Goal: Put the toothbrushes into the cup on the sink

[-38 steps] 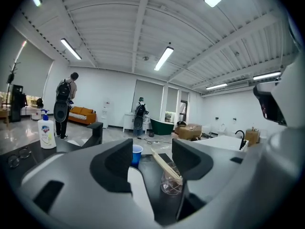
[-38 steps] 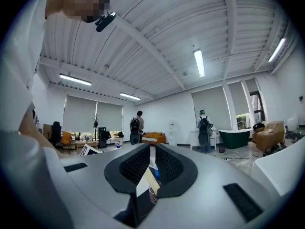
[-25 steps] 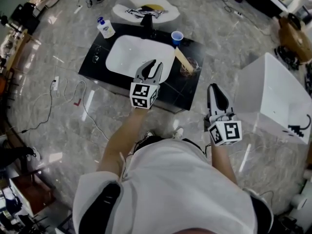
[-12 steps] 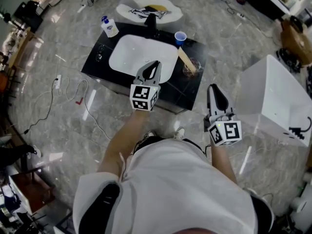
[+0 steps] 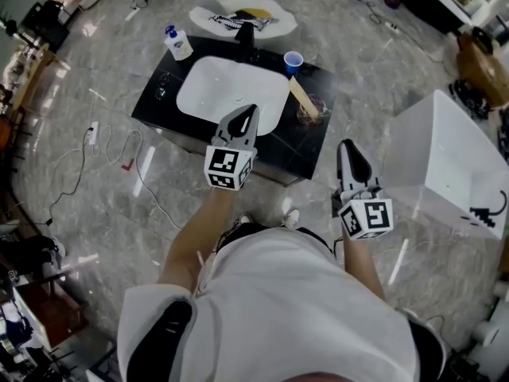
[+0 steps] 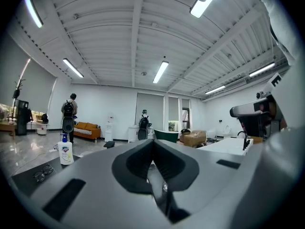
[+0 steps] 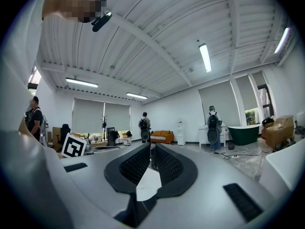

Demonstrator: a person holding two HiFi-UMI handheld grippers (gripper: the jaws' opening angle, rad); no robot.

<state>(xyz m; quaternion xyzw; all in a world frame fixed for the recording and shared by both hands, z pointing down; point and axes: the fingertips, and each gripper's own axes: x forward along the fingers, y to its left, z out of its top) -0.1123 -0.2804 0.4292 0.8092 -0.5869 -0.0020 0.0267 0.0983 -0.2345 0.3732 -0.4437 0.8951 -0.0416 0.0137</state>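
Note:
The blue cup (image 5: 293,60) stands at the back right of the black sink counter (image 5: 163,114), beside the white basin (image 5: 215,90). Tan, stick-like toothbrushes (image 5: 300,96) lie at the basin's right, next to a clear glass (image 5: 311,110); their detail is too small to make out. My left gripper (image 5: 247,112) hovers over the basin's front edge, jaws shut and empty; its own view shows the left gripper (image 6: 152,144) with pads closed on nothing. My right gripper (image 5: 352,151) hangs over the floor, right of the counter, also shut and empty, as the right gripper (image 7: 151,149) shows in its own view.
A soap bottle (image 5: 176,44) stands at the counter's back left, with eyeglasses (image 5: 161,91) on the left side. The faucet (image 5: 244,34) rises behind the basin. A white box (image 5: 453,161) stands to the right. Cables (image 5: 119,146) trail across the floor. People with backpacks (image 6: 69,116) stand far off.
The left gripper's jaws have gone from open to shut with nothing in them, and it has drawn back slightly toward me. The right gripper has stayed put.

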